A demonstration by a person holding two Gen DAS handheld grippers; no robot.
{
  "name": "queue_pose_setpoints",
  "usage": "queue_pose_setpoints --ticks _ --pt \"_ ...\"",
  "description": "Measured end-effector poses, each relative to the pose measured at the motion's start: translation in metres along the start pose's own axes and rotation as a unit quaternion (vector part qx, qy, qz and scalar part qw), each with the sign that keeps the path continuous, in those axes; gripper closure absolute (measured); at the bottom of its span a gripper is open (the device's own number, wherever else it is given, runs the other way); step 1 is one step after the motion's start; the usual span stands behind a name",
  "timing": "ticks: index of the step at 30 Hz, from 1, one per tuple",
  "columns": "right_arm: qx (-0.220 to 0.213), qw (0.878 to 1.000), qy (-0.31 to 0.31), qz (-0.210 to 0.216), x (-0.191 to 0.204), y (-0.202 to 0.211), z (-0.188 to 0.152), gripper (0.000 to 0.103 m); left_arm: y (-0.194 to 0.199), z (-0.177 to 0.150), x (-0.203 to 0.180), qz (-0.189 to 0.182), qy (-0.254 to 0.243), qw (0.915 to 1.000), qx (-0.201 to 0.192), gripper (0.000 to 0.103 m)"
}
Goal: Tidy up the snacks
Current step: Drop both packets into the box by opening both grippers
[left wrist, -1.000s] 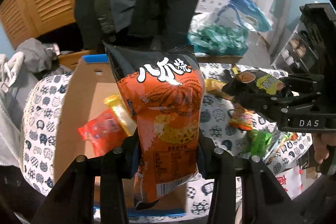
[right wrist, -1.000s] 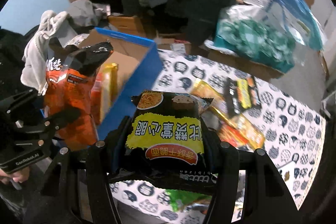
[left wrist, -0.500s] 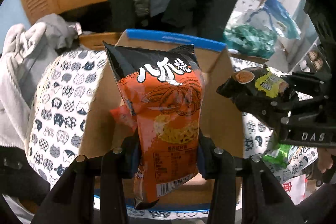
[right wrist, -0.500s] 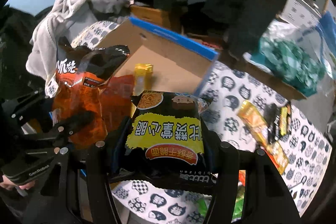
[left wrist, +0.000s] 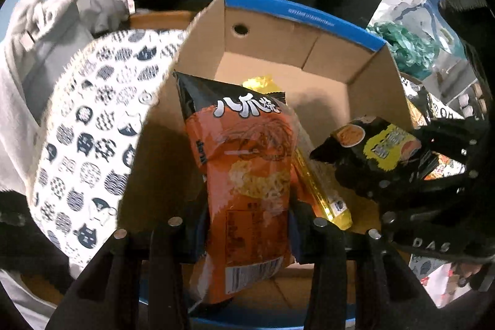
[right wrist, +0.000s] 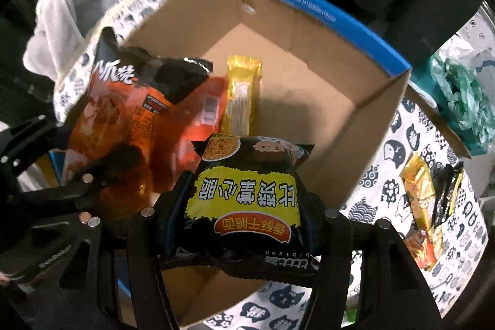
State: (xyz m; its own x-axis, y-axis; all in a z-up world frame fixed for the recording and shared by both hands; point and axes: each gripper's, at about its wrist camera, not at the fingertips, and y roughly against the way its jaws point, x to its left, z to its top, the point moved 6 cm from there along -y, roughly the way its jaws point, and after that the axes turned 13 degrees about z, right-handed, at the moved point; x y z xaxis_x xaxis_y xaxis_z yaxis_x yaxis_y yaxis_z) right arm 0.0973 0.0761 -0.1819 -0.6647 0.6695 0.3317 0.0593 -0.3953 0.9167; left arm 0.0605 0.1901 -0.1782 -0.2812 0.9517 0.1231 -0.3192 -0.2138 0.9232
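A tabletop (right wrist: 402,175) draped in a cat-print cloth carries an open cardboard box (right wrist: 349,64) with a blue rim; loose snack packets (right wrist: 423,200) lie on the cloth right of the box.

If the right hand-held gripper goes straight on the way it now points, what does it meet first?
Most likely the bare cardboard floor of the open box. The right hand-held gripper, shut on the black and yellow packet, points steeply down into it. The yellow bar lies slightly aside; depth is unclear.
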Motion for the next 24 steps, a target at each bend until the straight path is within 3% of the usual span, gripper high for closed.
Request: queue_pose_setpoints --ticks 6,10,12,18,24 --pt "0.007 1.0 -0.01 -0.001 -0.005 -0.013 0.001 0.042 -0.009 -0.001 -0.001 0.004 0.005 0.9998 0.019 0.062" --pt "-0.003 1.0 -0.014 0.002 -0.005 -0.007 0.003 0.035 -0.004 -0.002 -0.002 0.012 -0.005 0.9998 0.018 0.054" --pt "-0.018 1.0 -0.014 0.0 -0.007 0.003 0.004 0.027 -0.001 -0.003 -0.003 0.024 -0.014 0.9995 0.012 0.05" --pt "-0.04 0.999 -0.025 0.009 -0.013 0.023 0.004 0.027 0.016 0.0 -0.006 0.034 -0.017 0.9992 -0.009 0.036" --pt "-0.07 0.997 -0.023 -0.002 -0.014 0.054 -0.003 0.025 0.035 0.003 -0.008 0.033 -0.02 0.9988 -0.031 0.03"
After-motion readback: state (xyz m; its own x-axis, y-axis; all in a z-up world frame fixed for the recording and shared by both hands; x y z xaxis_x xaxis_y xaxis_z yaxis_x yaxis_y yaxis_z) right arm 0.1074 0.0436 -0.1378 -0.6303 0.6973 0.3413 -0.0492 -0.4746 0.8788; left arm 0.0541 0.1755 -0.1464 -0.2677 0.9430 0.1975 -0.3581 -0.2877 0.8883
